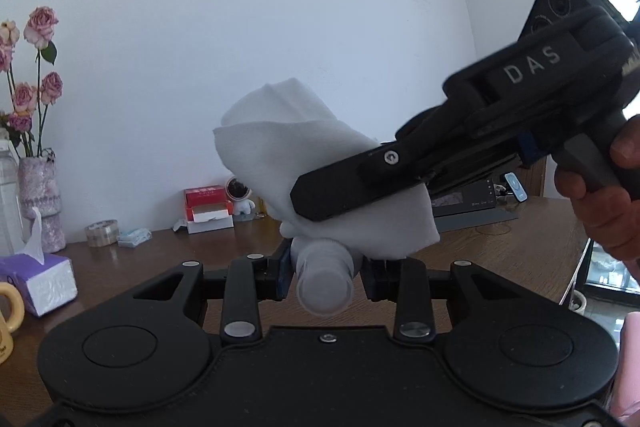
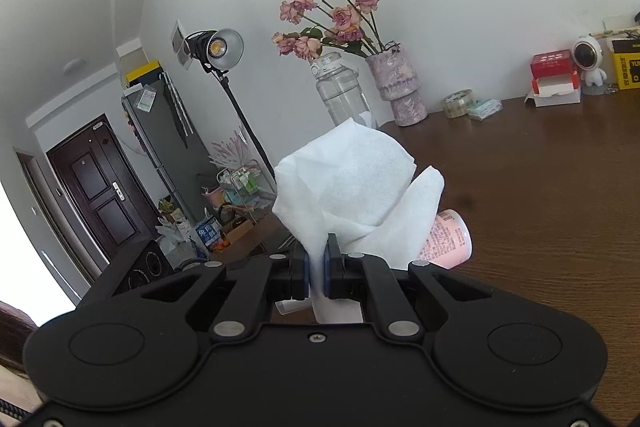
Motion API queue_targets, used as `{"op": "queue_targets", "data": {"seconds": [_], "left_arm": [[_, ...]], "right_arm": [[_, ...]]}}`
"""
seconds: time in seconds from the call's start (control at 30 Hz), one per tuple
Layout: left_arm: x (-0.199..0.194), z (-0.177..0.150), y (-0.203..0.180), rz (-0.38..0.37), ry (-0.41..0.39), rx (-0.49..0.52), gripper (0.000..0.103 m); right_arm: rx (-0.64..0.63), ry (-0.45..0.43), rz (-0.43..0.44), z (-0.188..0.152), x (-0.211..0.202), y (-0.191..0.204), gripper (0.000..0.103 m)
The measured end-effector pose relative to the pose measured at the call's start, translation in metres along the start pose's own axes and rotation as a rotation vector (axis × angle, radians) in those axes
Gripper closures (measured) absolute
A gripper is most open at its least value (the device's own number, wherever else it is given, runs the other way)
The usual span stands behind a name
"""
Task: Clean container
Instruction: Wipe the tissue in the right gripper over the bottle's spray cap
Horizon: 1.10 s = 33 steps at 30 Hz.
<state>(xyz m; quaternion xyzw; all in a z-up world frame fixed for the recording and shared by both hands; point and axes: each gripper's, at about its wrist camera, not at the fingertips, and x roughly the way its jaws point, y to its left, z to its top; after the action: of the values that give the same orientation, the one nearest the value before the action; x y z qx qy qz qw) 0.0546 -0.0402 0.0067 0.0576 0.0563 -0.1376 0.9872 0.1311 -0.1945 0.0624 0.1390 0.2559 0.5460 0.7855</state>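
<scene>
The left tool (image 1: 324,267) grips the small container (image 1: 325,287) above the worktop (image 2: 540,187). The right tool (image 2: 316,269), closed on the white wipe (image 2: 352,183), seems to rub it. Next: turn the container for uncovered sides.

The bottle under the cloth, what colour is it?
Pink, with small print on it. The bottle shows best in the right wrist view.

Left gripper (image 1: 324,277) clamps bottle (image 1: 325,287) — cloth (image 1: 280,155) draped.
</scene>
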Motion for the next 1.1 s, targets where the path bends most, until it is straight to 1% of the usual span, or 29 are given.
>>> {"op": "queue_targets", "data": {"seconds": [0.07,0.1,0.17,0.27,0.43,0.47,0.73,0.8,0.93,1.1], "left_arm": [[0.0,-0.002,-0.002,0.013,-0.006,0.019,0.07],[-0.001,-0.002,-0.002,0.018,-0.011,0.024,0.07],[-0.002,-0.003,-0.002,0.024,-0.017,0.029,0.07],[-0.004,-0.003,-0.003,0.026,-0.018,0.029,0.07],[-0.008,-0.002,-0.006,0.032,-0.026,0.042,0.07],[-0.008,-0.002,-0.007,0.036,-0.026,0.046,0.07],[-0.005,-0.002,-0.007,0.038,-0.024,0.041,0.07],[-0.006,-0.002,-0.008,0.029,-0.028,0.043,0.07],[-0.009,-0.001,-0.011,0.015,-0.047,0.055,0.07],[-0.011,0.001,-0.009,0.026,-0.048,0.049,0.07]], "right_arm": [[-0.019,0.005,-0.005,-0.002,-0.003,0.006,0.097],[-0.018,-0.005,-0.012,-0.006,-0.015,0.019,0.096],[-0.017,-0.02,-0.042,-0.003,-0.018,0.014,0.096],[0.005,-0.024,-0.062,-0.001,-0.019,0.006,0.096],[0.006,-0.037,-0.159,0.003,-0.016,-0.012,0.096],[0.003,-0.035,-0.162,0.003,-0.016,-0.012,0.096],[-0.136,0.018,-0.03,-0.01,-0.011,0.037,0.096],[-0.15,0.02,-0.042,-0.011,-0.012,0.038,0.096],[-0.135,0.009,-0.051,-0.012,-0.014,0.033,0.096],[-0.116,-0.004,-0.063,-0.014,-0.016,0.027,0.096]]}}
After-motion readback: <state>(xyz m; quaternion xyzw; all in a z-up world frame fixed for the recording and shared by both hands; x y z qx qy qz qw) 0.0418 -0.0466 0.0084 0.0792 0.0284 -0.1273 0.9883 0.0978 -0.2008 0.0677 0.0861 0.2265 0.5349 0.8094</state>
